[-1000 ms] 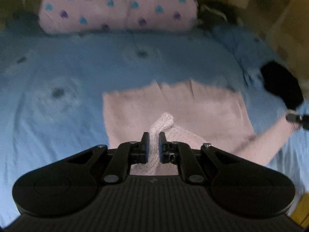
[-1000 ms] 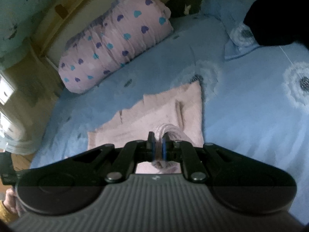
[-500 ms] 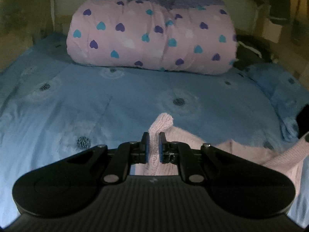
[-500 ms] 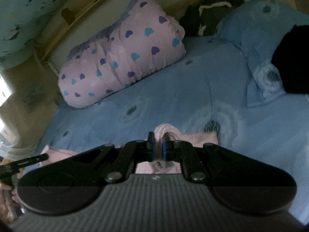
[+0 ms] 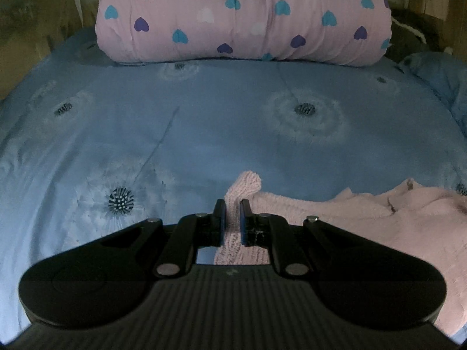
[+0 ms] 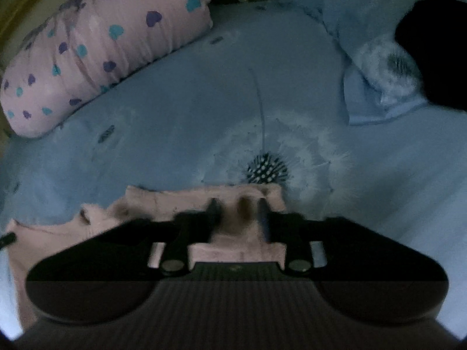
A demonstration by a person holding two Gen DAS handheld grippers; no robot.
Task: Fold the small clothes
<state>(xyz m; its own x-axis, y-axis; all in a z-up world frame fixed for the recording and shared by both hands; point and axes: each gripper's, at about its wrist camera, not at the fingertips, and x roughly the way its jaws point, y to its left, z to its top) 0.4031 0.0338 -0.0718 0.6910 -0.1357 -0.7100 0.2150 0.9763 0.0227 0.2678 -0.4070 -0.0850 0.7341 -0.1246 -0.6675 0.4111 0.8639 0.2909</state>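
A small pink knitted garment (image 5: 379, 213) lies on the blue bedspread (image 5: 204, 122), spreading to the right in the left wrist view. My left gripper (image 5: 232, 211) is shut on a knitted edge of it that pokes up between the fingers. In the right wrist view the garment (image 6: 175, 204) lies flat just ahead of and beneath my right gripper (image 6: 238, 210). Its jaws now stand apart with the pink cloth between and below them; the view is blurred. A tip of the left gripper (image 6: 7, 237) shows at the far left.
A rolled pink quilt with blue and purple hearts (image 5: 242, 17) lies across the head of the bed. A blue pillow (image 6: 373, 67) with a black item (image 6: 435, 49) on it is at the right.
Both grippers carried the garment's edge forward over itself toward the quilt and lowered it. The right gripper's jaws have spread apart and let go of the cloth; the left stays shut on it.
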